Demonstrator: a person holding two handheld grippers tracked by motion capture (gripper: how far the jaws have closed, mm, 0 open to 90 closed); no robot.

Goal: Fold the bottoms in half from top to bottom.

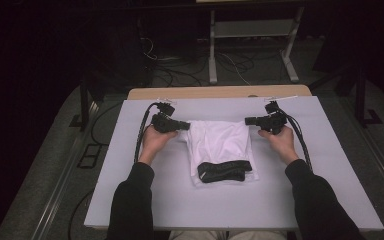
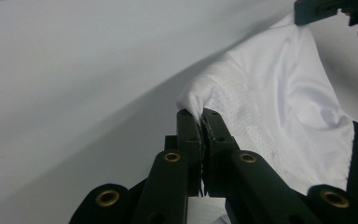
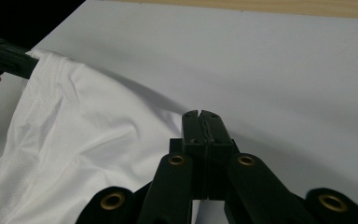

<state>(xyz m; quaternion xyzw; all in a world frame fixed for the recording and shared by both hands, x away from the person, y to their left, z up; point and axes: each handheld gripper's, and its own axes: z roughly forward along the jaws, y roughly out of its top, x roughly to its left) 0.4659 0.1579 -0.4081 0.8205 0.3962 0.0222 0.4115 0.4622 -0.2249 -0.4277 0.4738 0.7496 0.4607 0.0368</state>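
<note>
On the white table [image 1: 145,200], seen from above, the left gripper [image 1: 184,125] and right gripper [image 1: 250,120] each pinch a far corner of the white shorts [image 1: 219,145]. Left gripper view: jaws clamped on fabric. Right gripper view: jaws pressed together, though cloth between them is hard to see, so that corner may slip free.

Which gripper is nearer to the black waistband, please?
Left, narrowly. The left gripper pinches the white shorts' far left corner, the right gripper the far right corner; the waistband lies at the near end.
</note>
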